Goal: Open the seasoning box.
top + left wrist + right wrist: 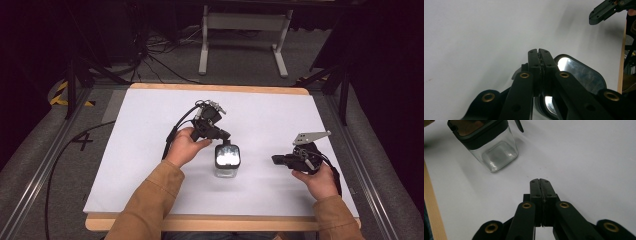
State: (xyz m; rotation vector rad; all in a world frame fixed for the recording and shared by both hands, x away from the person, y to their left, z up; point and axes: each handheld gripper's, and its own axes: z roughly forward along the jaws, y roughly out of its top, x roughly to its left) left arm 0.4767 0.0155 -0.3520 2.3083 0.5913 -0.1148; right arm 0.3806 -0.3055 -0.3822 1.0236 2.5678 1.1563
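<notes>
From the high view I have the white table [150,130] in front of me with one object on it: a clear glass jar [227,160] with a dark lid, standing upright a little right of the middle and toward the near edge. Its lid has a shiny window that catches the light.

My left gripper [222,135] sits just above and beside the jar's far-left corner, reaching in from the left hand [186,146]. In the left gripper view its jaws are pressed together with nothing between them, and the jar's glossy lid [579,72] lies right under and just to the right of the tips. I cannot tell whether the tips touch the lid.

My right gripper [276,160] is held low over the table to the right of the jar, apart from it, pointing left toward it, with the right hand [317,180] behind. Its grey three-cornered plate [311,136] stands up on top. In the right gripper view its jaws are also together, holding nothing, over bare white surface; the jar [491,147] stands farther off at the upper left.

I can read no brand, label or writing on the jar or lid. On the grey floor to the left of the table there is a dark mark [82,141] that looks like the figure 4.
</notes>
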